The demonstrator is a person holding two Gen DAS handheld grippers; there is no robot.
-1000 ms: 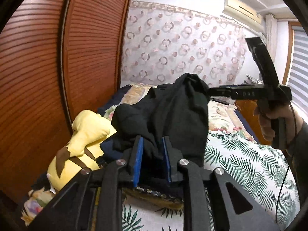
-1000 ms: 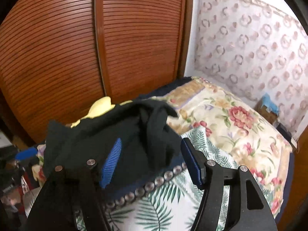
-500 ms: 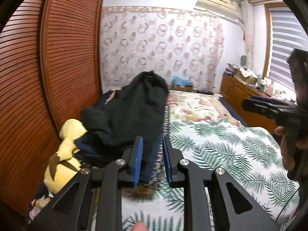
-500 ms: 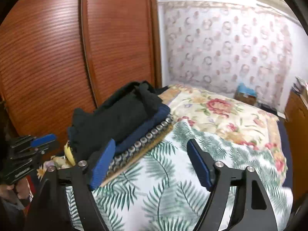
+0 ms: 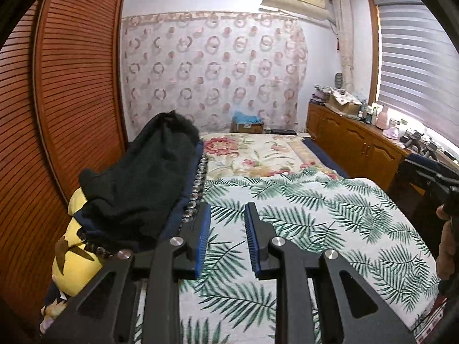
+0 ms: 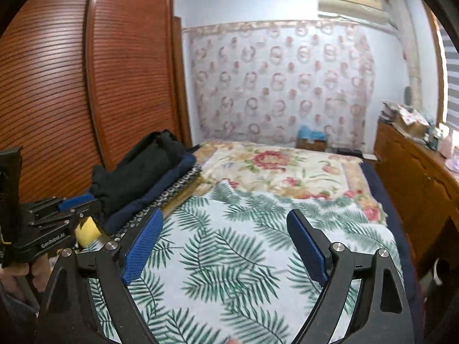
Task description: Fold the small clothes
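Note:
A black garment point(image 5: 143, 177) lies crumpled on top of a navy folded cloth point(image 5: 183, 197) along the bed's left edge; it also shows in the right wrist view point(image 6: 137, 169). My left gripper point(image 5: 226, 240) is empty with a narrow gap between its blue pads, just right of the pile over the palm-leaf cover. My right gripper point(image 6: 226, 246) is wide open and empty above the same cover; its body shows at the right edge of the left wrist view point(image 5: 436, 177). The left gripper shows at the left of the right wrist view point(image 6: 57, 215).
The bed has a palm-leaf cover point(image 5: 315, 223) in front and a floral blanket point(image 5: 258, 154) behind. A yellow plush point(image 5: 74, 246) sits beside the pile. A wooden wardrobe point(image 5: 66, 100) stands left. A wooden sideboard point(image 5: 358, 143) with clutter runs along the right wall.
Both grippers have let go of the black garment and pulled back from the pile. The garment now rests on the navy cloth. The view has swung right toward the bed.

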